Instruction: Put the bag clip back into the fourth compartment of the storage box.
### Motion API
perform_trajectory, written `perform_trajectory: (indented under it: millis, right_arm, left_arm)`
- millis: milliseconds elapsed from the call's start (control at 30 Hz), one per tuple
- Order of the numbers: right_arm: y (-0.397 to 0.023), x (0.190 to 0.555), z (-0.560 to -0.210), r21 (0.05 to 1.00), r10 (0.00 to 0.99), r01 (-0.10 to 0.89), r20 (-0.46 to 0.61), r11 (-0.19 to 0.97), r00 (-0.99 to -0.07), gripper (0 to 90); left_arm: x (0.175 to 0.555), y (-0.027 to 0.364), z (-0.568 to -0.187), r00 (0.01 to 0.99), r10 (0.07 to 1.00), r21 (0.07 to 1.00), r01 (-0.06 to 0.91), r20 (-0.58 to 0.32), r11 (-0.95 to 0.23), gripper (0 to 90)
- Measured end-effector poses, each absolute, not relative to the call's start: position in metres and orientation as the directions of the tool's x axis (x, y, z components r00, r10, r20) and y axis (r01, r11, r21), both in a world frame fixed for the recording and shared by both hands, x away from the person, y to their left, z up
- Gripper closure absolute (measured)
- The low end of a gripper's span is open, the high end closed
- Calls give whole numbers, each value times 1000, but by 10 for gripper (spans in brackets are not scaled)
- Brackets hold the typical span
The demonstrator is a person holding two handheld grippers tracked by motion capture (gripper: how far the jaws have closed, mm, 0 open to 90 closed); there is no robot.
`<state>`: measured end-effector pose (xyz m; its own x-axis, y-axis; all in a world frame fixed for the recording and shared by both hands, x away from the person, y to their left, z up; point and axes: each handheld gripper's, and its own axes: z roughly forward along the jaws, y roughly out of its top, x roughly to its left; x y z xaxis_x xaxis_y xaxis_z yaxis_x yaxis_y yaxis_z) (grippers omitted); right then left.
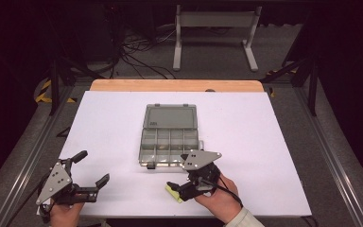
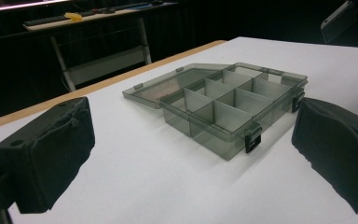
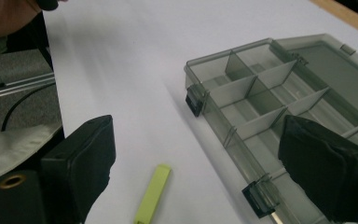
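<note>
Laid open at table (image 1: 283, 142) centre: compartment box (image 1: 170, 144), lid flat toward twelve o'clock, every visible cell empty, so filling not yet begun. At seven o'clock from box, left gripper (image 1: 90, 171), jaws spread wide on nothing. At six o'clock, right gripper (image 1: 176, 189), jaws apart around yellow-green strip (image 3: 153, 193) lying on table, not yet pinched or carried to a cell.

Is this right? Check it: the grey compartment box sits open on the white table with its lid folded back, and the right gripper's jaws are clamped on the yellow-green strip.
Not quite. The box is open on the table, lid back, but the right gripper is not clamped on the yellow-green strip. The right gripper view shows the strip lying on the table between the spread jaws, untouched.
</note>
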<state>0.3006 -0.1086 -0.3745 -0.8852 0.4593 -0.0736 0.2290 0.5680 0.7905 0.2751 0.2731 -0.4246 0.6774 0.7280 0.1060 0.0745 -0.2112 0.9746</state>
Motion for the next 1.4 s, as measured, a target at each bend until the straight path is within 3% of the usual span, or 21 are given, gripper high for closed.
perform_trajectory:
  millis: [633,1400]
  right_arm:
    - [-85,305,-400,617,382,320,34,719,-924,228]
    - [-72,308,-431,475,377,354,49,806,-925,344]
  left_arm:
    - [275,273,-424,679,726,973,80,106,-218,2]
    - [276,273,-425,682,723,973,78,106,-217,3]
